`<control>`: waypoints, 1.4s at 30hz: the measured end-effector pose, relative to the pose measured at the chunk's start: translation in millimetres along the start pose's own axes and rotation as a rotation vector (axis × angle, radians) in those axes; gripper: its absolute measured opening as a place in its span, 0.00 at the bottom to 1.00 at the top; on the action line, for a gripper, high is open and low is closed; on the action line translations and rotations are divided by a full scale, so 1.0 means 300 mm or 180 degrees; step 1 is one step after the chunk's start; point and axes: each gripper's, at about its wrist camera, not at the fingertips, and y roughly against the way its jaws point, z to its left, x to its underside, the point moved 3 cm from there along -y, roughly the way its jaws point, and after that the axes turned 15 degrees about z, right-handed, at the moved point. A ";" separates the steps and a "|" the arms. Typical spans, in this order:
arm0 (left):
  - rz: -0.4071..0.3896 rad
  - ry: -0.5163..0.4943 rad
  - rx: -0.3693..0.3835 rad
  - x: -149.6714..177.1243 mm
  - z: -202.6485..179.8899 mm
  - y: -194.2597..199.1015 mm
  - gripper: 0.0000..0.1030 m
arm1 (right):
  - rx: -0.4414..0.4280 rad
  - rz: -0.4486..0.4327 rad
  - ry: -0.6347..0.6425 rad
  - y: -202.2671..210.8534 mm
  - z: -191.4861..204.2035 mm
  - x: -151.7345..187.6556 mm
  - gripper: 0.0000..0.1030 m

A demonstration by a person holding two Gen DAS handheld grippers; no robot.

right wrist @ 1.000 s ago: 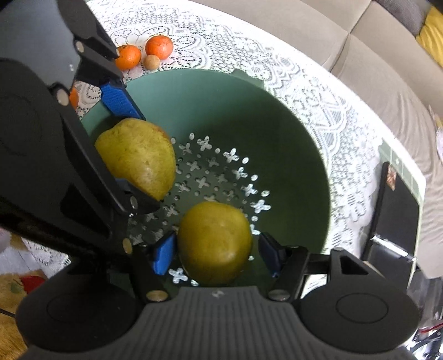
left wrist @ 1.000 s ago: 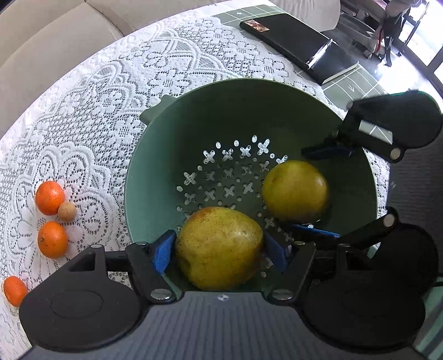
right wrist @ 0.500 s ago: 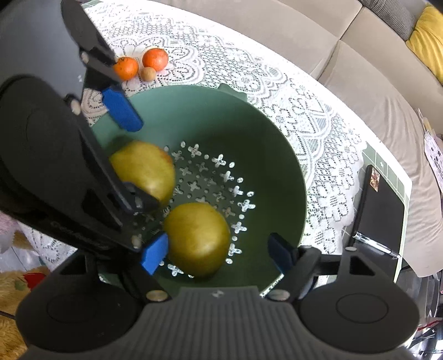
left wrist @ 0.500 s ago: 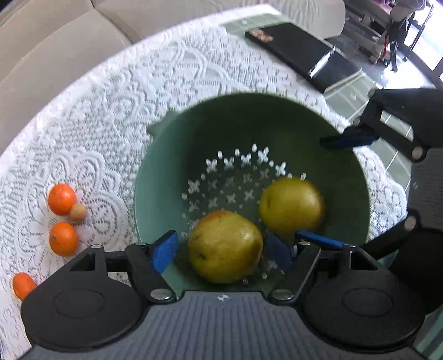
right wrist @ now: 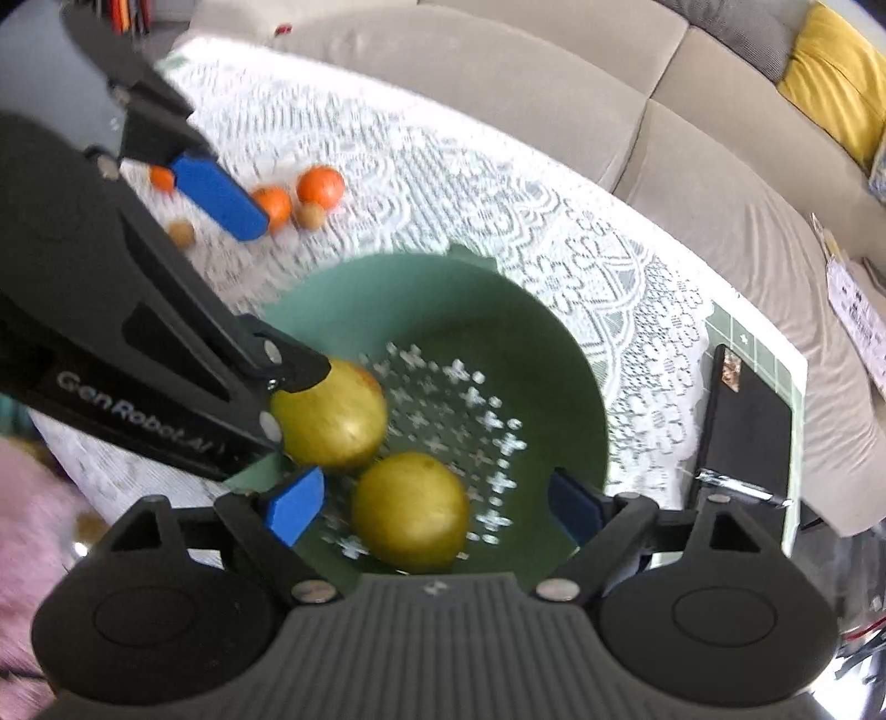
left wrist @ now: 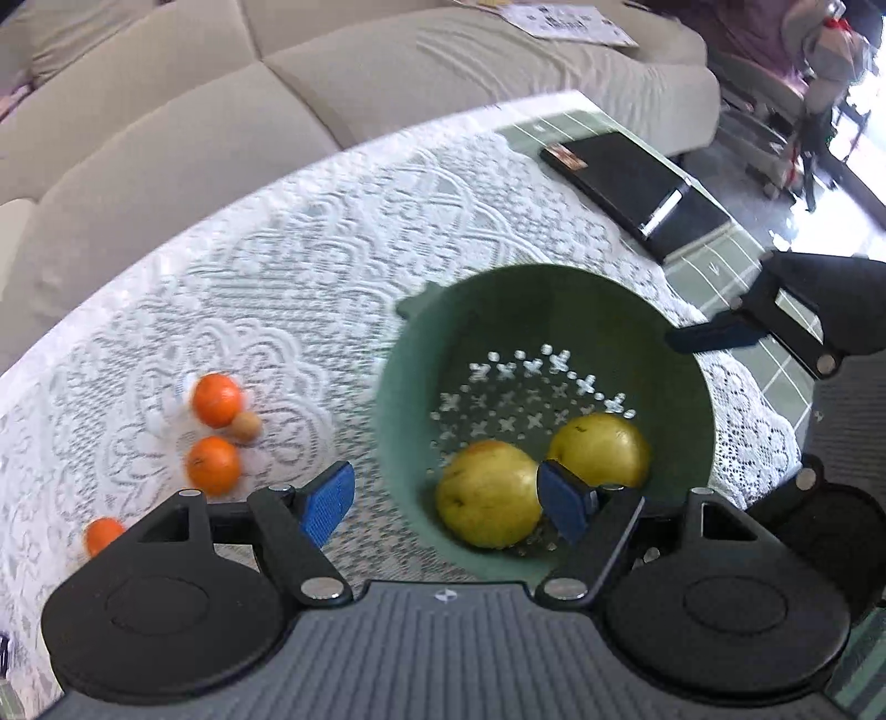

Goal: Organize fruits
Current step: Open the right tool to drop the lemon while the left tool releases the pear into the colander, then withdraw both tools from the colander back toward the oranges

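Both my left tongs (left wrist: 443, 501) and right tongs (right wrist: 434, 507), just widening, gape empty above two yellow-green pears (right wrist: 410, 512) in the green perforated plastic colander (left wrist: 681, 387); my left arm hides one pear's edge.

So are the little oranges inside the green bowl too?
No, the oranges lie on the lace tablecloth beside the green bowl, which holds only two yellow fruits.

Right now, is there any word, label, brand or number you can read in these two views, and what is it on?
"Gen Robot.AI": white lettering on the black body of the left hand-held gripper, seen from the right wrist view.
Small picture label on a corner of the black case: too small to read.
Printed papers on the sofa: too blurred to read.
Nothing is written on the green colander or the fruit.
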 end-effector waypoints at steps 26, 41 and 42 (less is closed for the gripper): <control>-0.0259 0.1195 0.0093 0.325 0.391 0.089 0.85 | -0.0631 -0.0190 -0.0387 0.075 0.375 -0.113 0.85; -0.0235 0.1695 0.0286 0.391 0.565 0.004 0.83 | -0.0666 -0.0258 -0.0512 0.016 0.403 -0.207 0.63; -0.0241 0.1696 0.0285 0.392 0.573 -0.001 0.83 | -0.0682 -0.0262 -0.0526 0.009 0.401 -0.215 0.62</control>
